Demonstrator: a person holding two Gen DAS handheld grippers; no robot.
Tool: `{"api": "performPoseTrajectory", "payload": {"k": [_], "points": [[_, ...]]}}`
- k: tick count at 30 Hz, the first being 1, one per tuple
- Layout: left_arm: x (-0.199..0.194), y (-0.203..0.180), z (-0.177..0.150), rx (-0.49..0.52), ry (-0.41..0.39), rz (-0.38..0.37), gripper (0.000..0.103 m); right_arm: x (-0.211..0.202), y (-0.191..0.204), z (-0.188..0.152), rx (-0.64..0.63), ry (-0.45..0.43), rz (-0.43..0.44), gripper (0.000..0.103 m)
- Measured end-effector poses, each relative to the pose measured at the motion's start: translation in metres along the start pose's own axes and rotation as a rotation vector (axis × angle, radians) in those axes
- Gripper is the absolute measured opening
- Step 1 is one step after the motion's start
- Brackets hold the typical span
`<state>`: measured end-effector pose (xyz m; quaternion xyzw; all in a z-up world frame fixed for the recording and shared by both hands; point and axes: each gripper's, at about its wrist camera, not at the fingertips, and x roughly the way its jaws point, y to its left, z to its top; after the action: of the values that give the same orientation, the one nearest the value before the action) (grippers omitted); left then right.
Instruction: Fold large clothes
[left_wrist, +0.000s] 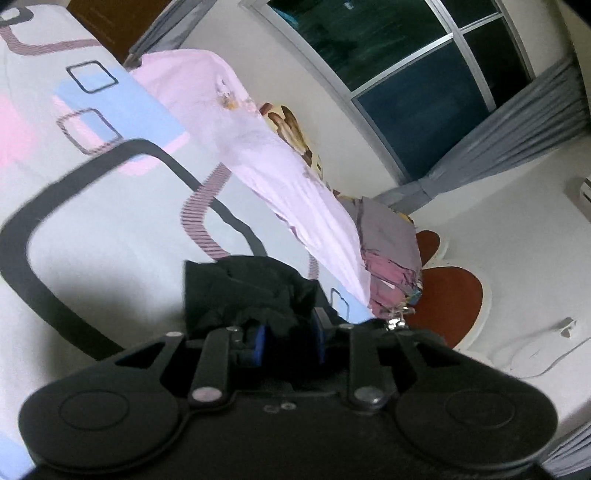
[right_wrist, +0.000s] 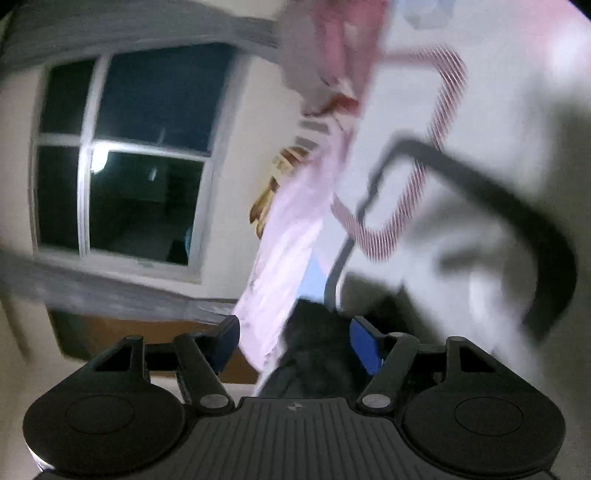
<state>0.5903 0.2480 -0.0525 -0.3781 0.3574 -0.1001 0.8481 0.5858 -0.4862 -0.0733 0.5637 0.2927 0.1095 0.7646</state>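
On the patterned bedsheet (left_wrist: 92, 229), blurred black cloth (left_wrist: 240, 291) sits between both grippers' parted fingers (right_wrist: 364, 345), grip unclear.

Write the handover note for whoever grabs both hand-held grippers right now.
Left hand-held gripper: jaws slightly apart, black garment bunched between them; grip uncertain.
Right hand-held gripper: jaws wide, the same dark cloth lies between, not pinched.
Garment rests crumpled on the patterned bedsheet, beside a pale pink cloth.
Done: no finished fold visible.
Left: spread it flat, fold it.
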Motion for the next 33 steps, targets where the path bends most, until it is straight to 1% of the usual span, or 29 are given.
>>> {"api": "performPoseTrajectory", "payload": {"k": [2, 3, 4, 5, 6, 7, 8, 9, 10, 11, 12, 13, 14, 16, 18, 19, 21, 22, 23, 24, 25, 26, 27, 28, 29, 30, 31, 32, 33], "points": [[-0.012, 0.015, 0.004, -0.055, -0.028, -0.065, 0.028, -0.008, 0.018, -0.008, -0.177, 0.013, -0.052, 0.066], [-0.021, 0.022, 0.005, -0.084, -0.066, -0.071, 0.034, -0.009, 0.026, -0.016, -0.254, 0.023, -0.072, 0.066], [-0.034, 0.025, 0.007, -0.085, -0.146, -0.021, 0.049, -0.007, 0.034, -0.027, -0.321, 0.032, -0.083, 0.066], [-0.047, 0.026, 0.011, -0.077, -0.205, 0.031, 0.076, -0.002, 0.042, -0.037, -0.379, 0.035, -0.095, 0.066], [-0.054, 0.027, 0.015, -0.076, -0.231, 0.045, 0.072, 0.002, 0.050, -0.048, -0.440, 0.039, -0.111, 0.066], [-0.061, 0.027, 0.017, -0.076, -0.242, 0.040, 0.068, 0.007, 0.056, -0.058, -0.489, 0.044, -0.124, 0.065], [-0.067, 0.018, 0.015, -0.038, -0.253, 0.053, 0.061, 0.013, 0.065, -0.073, -0.550, 0.035, -0.150, 0.062], [-0.068, 0.004, 0.011, 0.030, -0.256, 0.062, 0.050, 0.022, 0.074, -0.088, -0.608, 0.031, -0.177, 0.054], [-0.062, -0.018, 0.001, 0.135, -0.232, 0.074, 0.046, 0.034, 0.079, -0.104, -0.649, 0.035, -0.203, 0.039], [-0.047, -0.041, -0.012, 0.248, -0.179, 0.101, 0.042, 0.049, 0.083, -0.120, -0.692, 0.038, -0.229, 0.036], [-0.031, -0.060, -0.026, 0.354, -0.140, 0.144, 0.042, 0.061, 0.091, -0.135, -0.740, 0.028, -0.241, 0.036], [-0.010, -0.084, -0.045, 0.485, -0.108, 0.195, 0.042, 0.073, 0.098, -0.150, -0.785, 0.020, -0.241, 0.036], [0.009, -0.101, -0.061, 0.572, -0.072, 0.209, 0.042, 0.084, 0.102, -0.163, -0.825, 0.027, -0.232, 0.036], [0.048, -0.134, -0.091, 0.710, -0.004, 0.190, 0.042, 0.114, 0.117, -0.195, -0.920, 0.054, -0.224, 0.036], [0.082, -0.159, -0.111, 0.792, 0.043, 0.185, 0.042, 0.147, 0.122, -0.219, -1.013, 0.100, -0.200, 0.036], [0.098, -0.165, -0.117, 0.815, 0.071, 0.189, 0.044, 0.163, 0.123, -0.230, -1.058, 0.121, -0.216, 0.036], [0.129, -0.173, -0.121, 0.834, 0.087, 0.238, 0.044, 0.189, 0.119, -0.241, -1.093, 0.133, -0.259, 0.036], [0.135, -0.175, -0.119, 0.836, 0.084, 0.241, 0.044, 0.199, 0.115, -0.240, -1.095, 0.128, -0.268, 0.036], [0.139, -0.178, -0.113, 0.842, 0.060, 0.248, 0.043, 0.207, 0.114, -0.236, -1.080, 0.123, -0.267, 0.036], [0.145, -0.179, -0.108, 0.850, 0.031, 0.270, 0.041, 0.215, 0.114, -0.232, -1.062, 0.119, -0.267, 0.036], [0.151, -0.182, -0.105, 0.863, 0.019, 0.281, 0.041, 0.225, 0.114, -0.230, -1.050, 0.119, -0.262, 0.036], [0.162, -0.184, -0.106, 0.887, 0.025, 0.291, 0.042, 0.235, 0.114, -0.229, -1.041, 0.124, -0.254, 0.036], [0.176, -0.186, -0.107, 0.918, 0.031, 0.318, 0.042, 0.240, 0.115, -0.230, -1.038, 0.132, -0.269, 0.036], [0.185, -0.183, -0.111, 0.939, 0.039, 0.338, 0.042, 0.253, 0.108, -0.234, -1.064, 0.145, -0.304, 0.036], [0.195, -0.175, -0.114, 0.934, 0.059, 0.346, 0.042, 0.257, 0.103, -0.236, -1.101, 0.140, -0.315, 0.036], [0.199, -0.167, -0.115, 0.909, 0.063, 0.343, 0.043, 0.260, 0.094, -0.238, -1.141, 0.124, -0.307, 0.036], [0.202, -0.159, -0.115, 0.872, 0.061, 0.325, 0.043, 0.259, 0.085, -0.236, -1.156, 0.121, -0.294, 0.036], [0.205, -0.150, -0.115, 0.833, 0.053, 0.309, 0.045, 0.260, 0.076, -0.232, -1.135, 0.120, -0.273, 0.036], [0.206, -0.145, -0.117, 0.818, 0.039, 0.299, 0.045, 0.260, 0.069, -0.227, -1.109, 0.120, -0.255, 0.036]]}}
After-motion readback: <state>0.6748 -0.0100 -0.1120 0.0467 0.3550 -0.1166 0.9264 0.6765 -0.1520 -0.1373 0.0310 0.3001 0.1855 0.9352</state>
